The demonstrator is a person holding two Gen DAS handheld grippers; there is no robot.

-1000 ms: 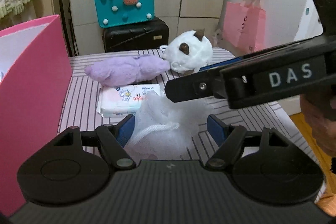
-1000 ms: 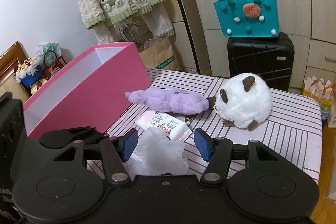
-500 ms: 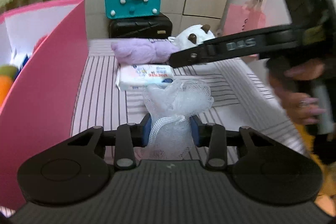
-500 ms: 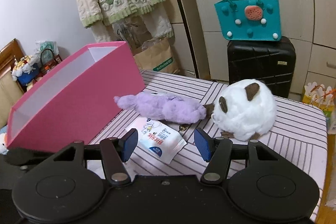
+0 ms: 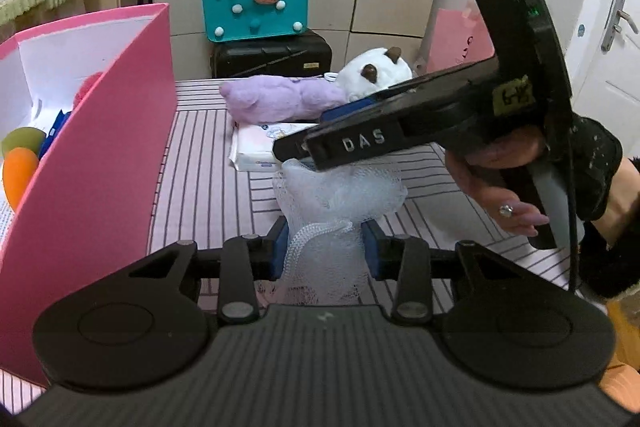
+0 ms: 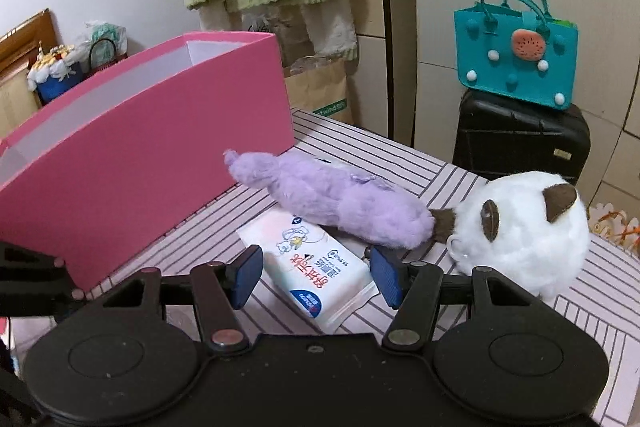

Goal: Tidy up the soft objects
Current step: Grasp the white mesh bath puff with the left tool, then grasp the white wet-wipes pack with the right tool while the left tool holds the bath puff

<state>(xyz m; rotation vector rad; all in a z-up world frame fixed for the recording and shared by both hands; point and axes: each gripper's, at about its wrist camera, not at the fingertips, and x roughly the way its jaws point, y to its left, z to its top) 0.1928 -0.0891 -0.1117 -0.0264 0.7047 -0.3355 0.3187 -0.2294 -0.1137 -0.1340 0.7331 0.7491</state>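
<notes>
My left gripper (image 5: 325, 246) pinches the white mesh bath puff (image 5: 340, 195), low in the middle of the left wrist view, above the striped counter (image 5: 200, 187). My right gripper (image 6: 316, 277) is spread, its blue pads either side of the wipes pack (image 6: 316, 267), not touching it. The pink box (image 6: 140, 155) fills the left; the purple plush (image 6: 332, 203) and white plush (image 6: 524, 231) lie right of centre.
</notes>
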